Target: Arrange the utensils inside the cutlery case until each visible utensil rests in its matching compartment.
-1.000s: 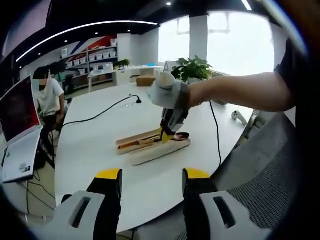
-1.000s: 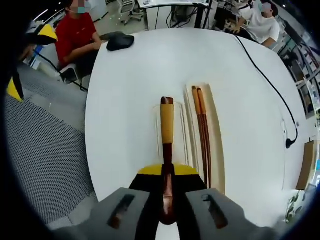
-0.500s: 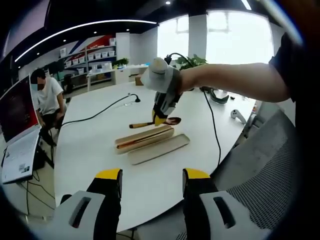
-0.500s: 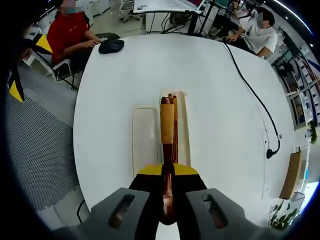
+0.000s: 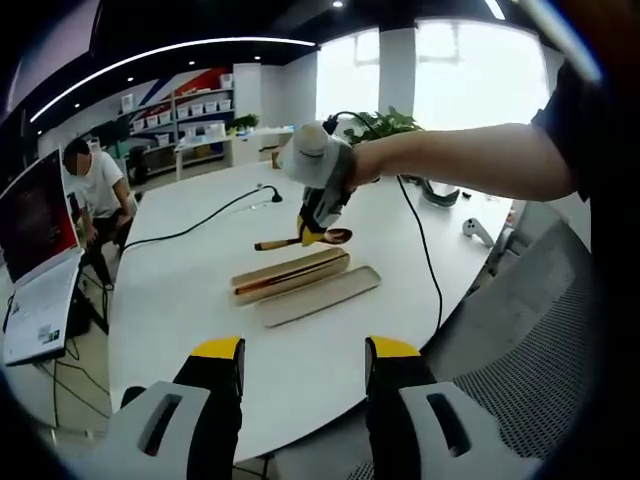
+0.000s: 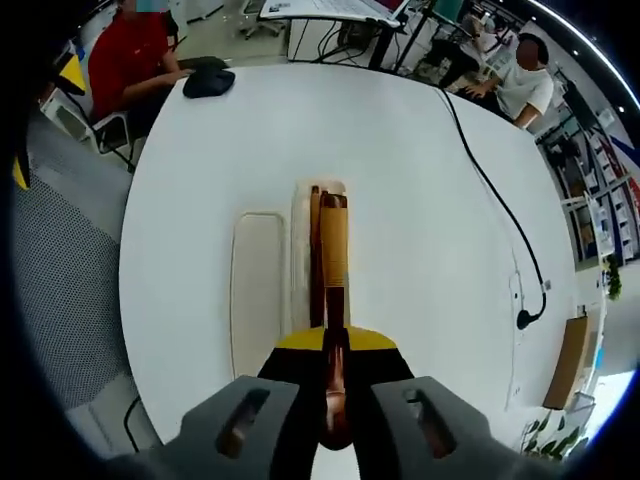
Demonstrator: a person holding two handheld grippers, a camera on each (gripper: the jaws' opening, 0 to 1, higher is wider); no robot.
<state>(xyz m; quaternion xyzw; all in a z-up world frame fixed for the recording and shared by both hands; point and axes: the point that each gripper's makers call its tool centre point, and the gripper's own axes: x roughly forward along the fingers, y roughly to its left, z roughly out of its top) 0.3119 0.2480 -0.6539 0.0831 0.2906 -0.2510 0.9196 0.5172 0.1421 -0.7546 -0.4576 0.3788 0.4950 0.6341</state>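
Over on the left, the left gripper (image 5: 303, 370) hangs at the table (image 5: 190, 290) edge, jaws spread and empty. Beside the lid (image 6: 256, 290) lies the case (image 5: 290, 275); above it the right gripper (image 6: 335, 375) pinches a spoon (image 6: 333, 250) over what look like chopsticks (image 6: 315, 240).

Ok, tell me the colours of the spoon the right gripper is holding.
The spoon has a yellow handle end and a dark reddish-brown stem, clearest in the right gripper view.
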